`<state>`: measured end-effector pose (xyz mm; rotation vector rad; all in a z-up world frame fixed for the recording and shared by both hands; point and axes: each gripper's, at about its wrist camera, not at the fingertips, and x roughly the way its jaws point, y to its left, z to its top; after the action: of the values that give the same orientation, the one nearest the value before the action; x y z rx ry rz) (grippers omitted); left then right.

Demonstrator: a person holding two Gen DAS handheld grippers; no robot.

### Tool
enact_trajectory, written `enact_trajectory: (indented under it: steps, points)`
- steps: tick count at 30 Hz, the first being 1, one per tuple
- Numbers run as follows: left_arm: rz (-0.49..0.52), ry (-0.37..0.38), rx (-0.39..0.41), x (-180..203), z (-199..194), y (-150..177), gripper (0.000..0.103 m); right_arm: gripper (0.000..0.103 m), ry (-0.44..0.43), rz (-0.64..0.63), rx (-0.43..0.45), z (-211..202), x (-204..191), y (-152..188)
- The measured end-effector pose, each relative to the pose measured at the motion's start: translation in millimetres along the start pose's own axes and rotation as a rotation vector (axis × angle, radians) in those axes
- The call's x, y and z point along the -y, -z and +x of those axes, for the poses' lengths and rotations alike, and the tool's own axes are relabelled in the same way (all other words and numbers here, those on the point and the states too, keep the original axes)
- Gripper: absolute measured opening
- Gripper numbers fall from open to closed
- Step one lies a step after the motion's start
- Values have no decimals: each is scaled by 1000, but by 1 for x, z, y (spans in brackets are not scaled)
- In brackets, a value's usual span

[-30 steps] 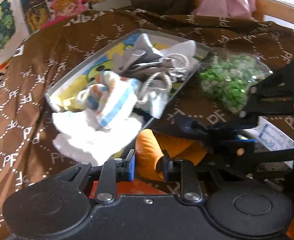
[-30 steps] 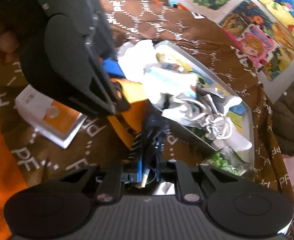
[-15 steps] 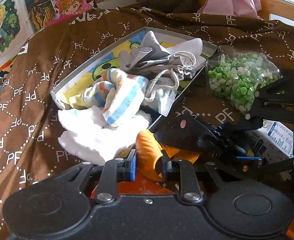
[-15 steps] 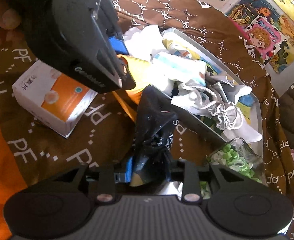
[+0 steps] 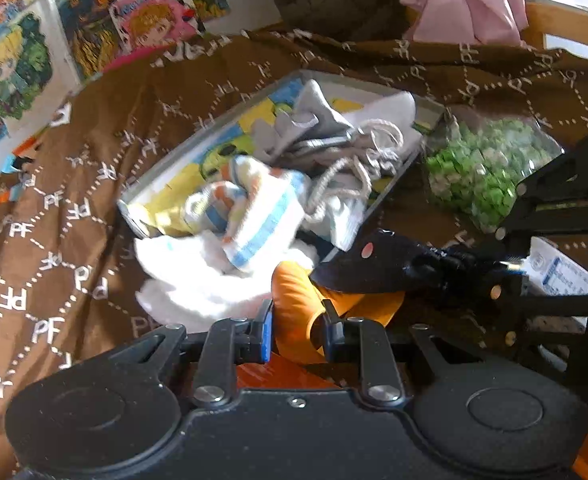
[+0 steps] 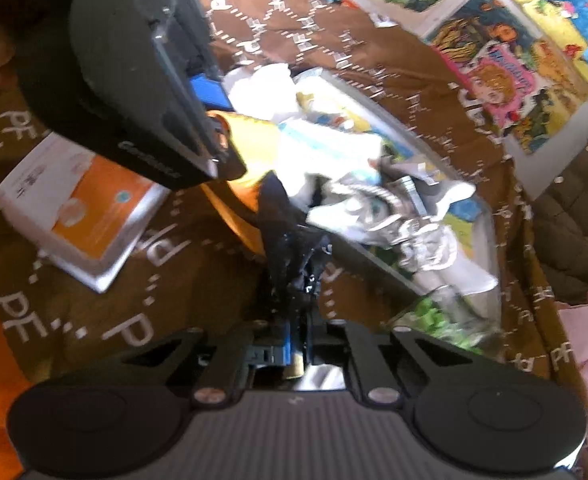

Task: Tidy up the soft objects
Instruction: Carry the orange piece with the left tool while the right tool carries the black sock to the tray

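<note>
On the brown blanket point(image 5: 93, 168) printed with white letters, we keep both grippers low beside a shallow grey tray point(image 5: 197, 136) whose floor bears a bright cartoon picture. Our left gripper point(image 5: 296, 322) is clamped on a fold of orange cloth point(image 5: 294, 300), which bunches up between its two fingers just short of the tray's near corner. Our right gripper point(image 6: 300, 336) has its jaws pressed together on a crumpled black plastic bag point(image 6: 289, 240); the bag stretches from those fingers toward the orange cloth and lies across it, with a small red dot showing on it in the left wrist view. Inside the tray we see a striped white, blue and orange sock point(image 5: 253, 216), and farther back a grey drawstring pouch point(image 5: 314, 132) with its white cord looped over the pile. A white towel point(image 5: 197, 276) spills over the tray's near end onto the blanket. Just beyond the tray's right side sits a clear bag of green pieces point(image 5: 490, 164), and a white and orange box point(image 6: 73, 208) lies on the blanket near our left gripper.
</note>
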<state>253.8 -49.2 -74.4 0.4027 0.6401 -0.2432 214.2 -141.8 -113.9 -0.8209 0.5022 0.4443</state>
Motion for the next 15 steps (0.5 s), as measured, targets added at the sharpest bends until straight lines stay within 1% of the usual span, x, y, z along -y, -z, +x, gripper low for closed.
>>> enact_trajectory:
  steps: [7, 10, 15]
  points:
    - [-2, -50, 52, -5, -9, -7, 24, 5, 101, 31, 63, -7, 12, -3]
    - [-1, -70, 87, -7, -15, -11, 24, 5, 145, 41, 90, -9, 20, -5]
    - [-30, -106, 151, -17, -22, -23, 24, 5, 249, 96, 167, -19, 44, -12]
